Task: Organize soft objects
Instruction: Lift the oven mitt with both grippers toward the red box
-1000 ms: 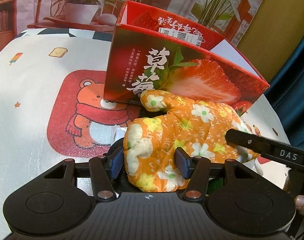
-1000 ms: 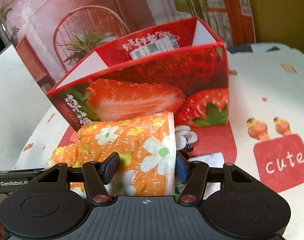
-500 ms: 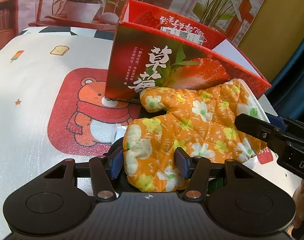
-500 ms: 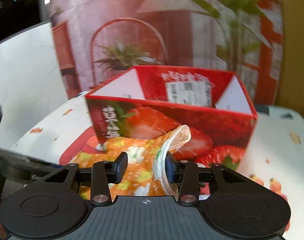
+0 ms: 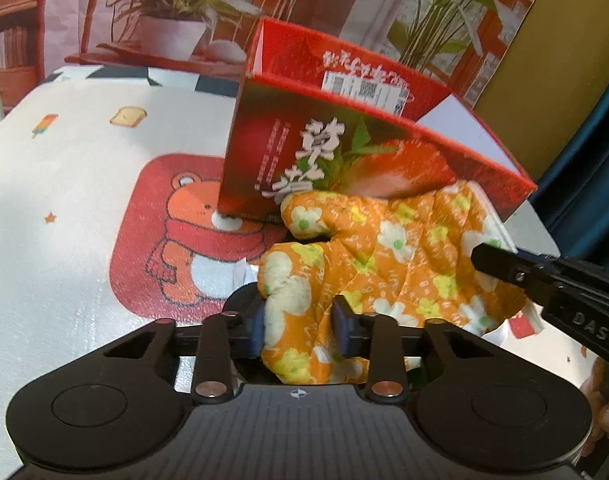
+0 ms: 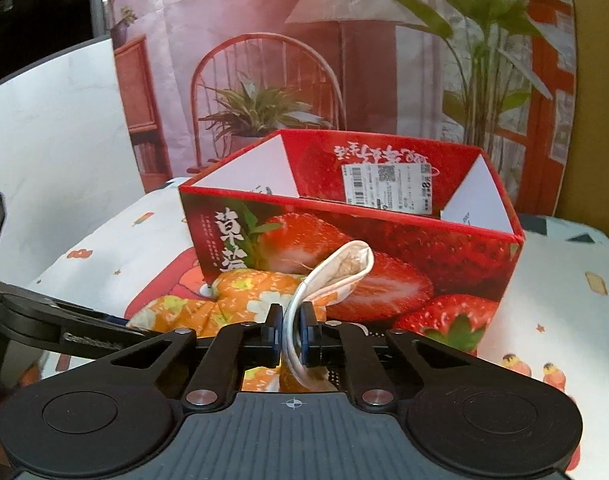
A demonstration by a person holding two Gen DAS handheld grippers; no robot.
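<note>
A: What do we have around us on the counter (image 5: 64, 184)?

B: We see a red strawberry box (image 5: 344, 148) standing open at about 12 o'clock in both wrist views, directly behind the orange floral oven mitt (image 5: 384, 248). The mitt lies against the box's front wall, so that wall stands between the mitt and the box's inside. Under it we see a cloth printed with a bear in a red scarf (image 5: 192, 248).

A: And how do we hold the mitt?

B: Our left gripper (image 5: 300, 328) has its fingers (image 5: 346, 330) clamped on the mitt's rounded end. Our right gripper (image 6: 291, 334) has its fingers (image 6: 273, 330) pinched nearly together on the mitt's white-trimmed cuff (image 6: 336, 268), which stands up in a loop. In the left view, the right tool comes in from 3 o'clock.

A: Any writing we can read?

B: Large white Chinese characters "草莓" (image 6: 230, 240) on the box front, a white barcode label (image 6: 388, 188) on its inner back wall, and "DAS" (image 5: 590, 330) on the right tool. Smaller print is too blurred for us.
</note>
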